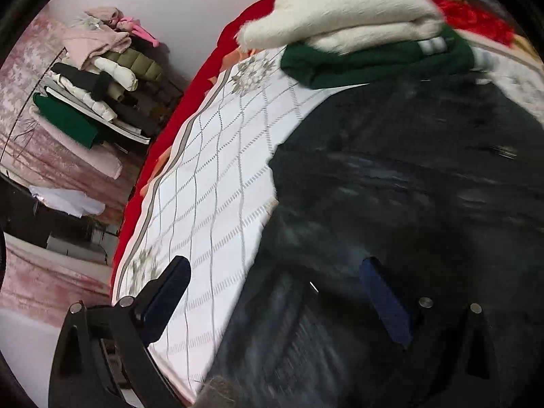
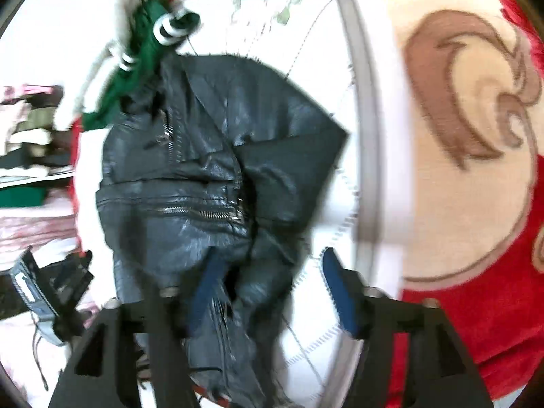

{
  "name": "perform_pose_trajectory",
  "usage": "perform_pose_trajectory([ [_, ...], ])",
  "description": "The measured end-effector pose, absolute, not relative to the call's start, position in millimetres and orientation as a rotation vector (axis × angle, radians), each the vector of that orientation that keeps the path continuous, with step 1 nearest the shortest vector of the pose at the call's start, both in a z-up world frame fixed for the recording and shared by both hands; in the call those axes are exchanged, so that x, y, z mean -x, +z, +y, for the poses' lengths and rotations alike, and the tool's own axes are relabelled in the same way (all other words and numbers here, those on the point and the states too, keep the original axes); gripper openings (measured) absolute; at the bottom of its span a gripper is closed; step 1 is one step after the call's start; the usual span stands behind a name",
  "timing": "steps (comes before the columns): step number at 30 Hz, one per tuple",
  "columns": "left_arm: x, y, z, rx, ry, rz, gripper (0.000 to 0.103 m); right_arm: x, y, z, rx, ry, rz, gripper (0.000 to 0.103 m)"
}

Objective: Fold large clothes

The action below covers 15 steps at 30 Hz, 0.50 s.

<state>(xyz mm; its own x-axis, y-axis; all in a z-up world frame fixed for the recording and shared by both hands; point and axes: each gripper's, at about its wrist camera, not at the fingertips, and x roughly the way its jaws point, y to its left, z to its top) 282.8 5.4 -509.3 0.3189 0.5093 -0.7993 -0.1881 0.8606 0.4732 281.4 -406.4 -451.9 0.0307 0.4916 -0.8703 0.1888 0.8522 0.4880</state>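
A black leather jacket (image 2: 204, 156) with silver zips lies on a white quilted bed cover (image 2: 326, 34). It fills the right side of the left wrist view (image 1: 408, 187). My left gripper (image 1: 275, 292) is open, with one finger over the white cover (image 1: 210, 170) and the other over the jacket's edge. My right gripper (image 2: 268, 289) is open, its left finger over the jacket's lower part, its right finger over the white cover. Neither gripper holds anything. The other gripper (image 2: 51, 285) shows at the lower left in the right wrist view.
A folded white fleece garment (image 1: 343, 17) lies on a folded green garment (image 1: 374, 61) at the far end of the bed. A pile of clothes (image 1: 98, 91) lies beyond the bed's left edge. A red patterned blanket (image 2: 476, 170) lies right of the cover.
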Motion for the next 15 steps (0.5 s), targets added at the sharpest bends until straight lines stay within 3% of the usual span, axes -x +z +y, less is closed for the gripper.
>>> perform_pose_trajectory([
  [6, -227.3, -505.9, -91.9, -0.346, 0.36, 1.229, 0.103, -247.7, -446.9, -477.4, -0.637, 0.326, 1.615, 0.068],
  [15, -144.8, -561.7, -226.2, -0.551, 0.194, 1.343, 0.103, -226.0, -483.1, -516.7, -0.722, 0.341, 1.653, 0.068],
])
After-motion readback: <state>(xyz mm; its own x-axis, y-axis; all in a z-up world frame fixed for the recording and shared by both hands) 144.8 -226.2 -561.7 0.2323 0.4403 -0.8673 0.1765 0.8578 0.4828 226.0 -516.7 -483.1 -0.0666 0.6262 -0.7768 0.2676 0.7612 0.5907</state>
